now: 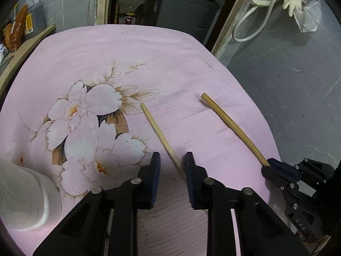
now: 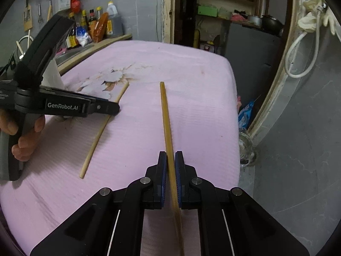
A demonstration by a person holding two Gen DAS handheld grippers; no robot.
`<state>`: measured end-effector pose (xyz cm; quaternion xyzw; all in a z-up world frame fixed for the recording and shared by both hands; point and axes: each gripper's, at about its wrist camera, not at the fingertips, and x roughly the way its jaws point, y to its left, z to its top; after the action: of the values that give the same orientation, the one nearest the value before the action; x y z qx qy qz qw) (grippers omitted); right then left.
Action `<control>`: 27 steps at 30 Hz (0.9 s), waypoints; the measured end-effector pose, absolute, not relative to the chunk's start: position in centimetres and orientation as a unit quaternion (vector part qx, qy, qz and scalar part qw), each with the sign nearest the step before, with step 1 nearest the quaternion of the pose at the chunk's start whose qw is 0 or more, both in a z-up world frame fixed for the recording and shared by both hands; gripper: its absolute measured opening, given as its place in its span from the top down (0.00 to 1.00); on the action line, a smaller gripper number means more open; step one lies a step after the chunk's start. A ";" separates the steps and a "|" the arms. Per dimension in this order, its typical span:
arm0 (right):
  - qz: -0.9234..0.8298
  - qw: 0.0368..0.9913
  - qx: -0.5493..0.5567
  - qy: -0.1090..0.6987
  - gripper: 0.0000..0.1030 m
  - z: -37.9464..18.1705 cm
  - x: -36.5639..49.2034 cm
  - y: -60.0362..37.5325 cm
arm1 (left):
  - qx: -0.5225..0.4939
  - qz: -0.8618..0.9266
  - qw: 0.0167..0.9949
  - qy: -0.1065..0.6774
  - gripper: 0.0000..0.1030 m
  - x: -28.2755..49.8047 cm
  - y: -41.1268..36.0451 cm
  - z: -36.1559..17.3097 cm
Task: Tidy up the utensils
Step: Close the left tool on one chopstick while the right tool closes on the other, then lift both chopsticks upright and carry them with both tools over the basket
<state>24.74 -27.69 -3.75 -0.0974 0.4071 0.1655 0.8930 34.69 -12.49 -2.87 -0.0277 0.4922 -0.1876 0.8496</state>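
Two wooden chopsticks lie on a pink flowered cloth (image 1: 149, 53). The paler chopstick (image 1: 157, 130) runs back between the fingers of my left gripper (image 1: 172, 155), close against the right pad; the jaws stand apart with a clear gap on the left side. The darker chopstick (image 1: 232, 125) has its near end in my right gripper (image 1: 270, 163). In the right wrist view the right gripper (image 2: 170, 155) is shut on that darker chopstick (image 2: 165, 111), which points away over the cloth. The left gripper (image 2: 115, 107), held by a hand (image 2: 25, 140), hangs over the paler chopstick (image 2: 100, 132).
A white container (image 1: 32, 196) stands at the cloth's near left. Bottles and packets (image 2: 93, 25) crowd a wooden ledge at the back left. The cloth's right edge (image 2: 236, 106) drops to a grey floor. A doorway with shelves lies behind.
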 end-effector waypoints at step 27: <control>0.190 0.872 -0.067 0.446 0.95 -3.1 31.0 -25.5 | -0.041 -0.182 0.849 0.494 0.98 33.7 -11.6 -2.8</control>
<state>31.00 -25.46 -3.09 -0.0668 0.4462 0.1899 0.8720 33.73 -11.62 -2.81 -0.0406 0.4944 -0.1820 0.8490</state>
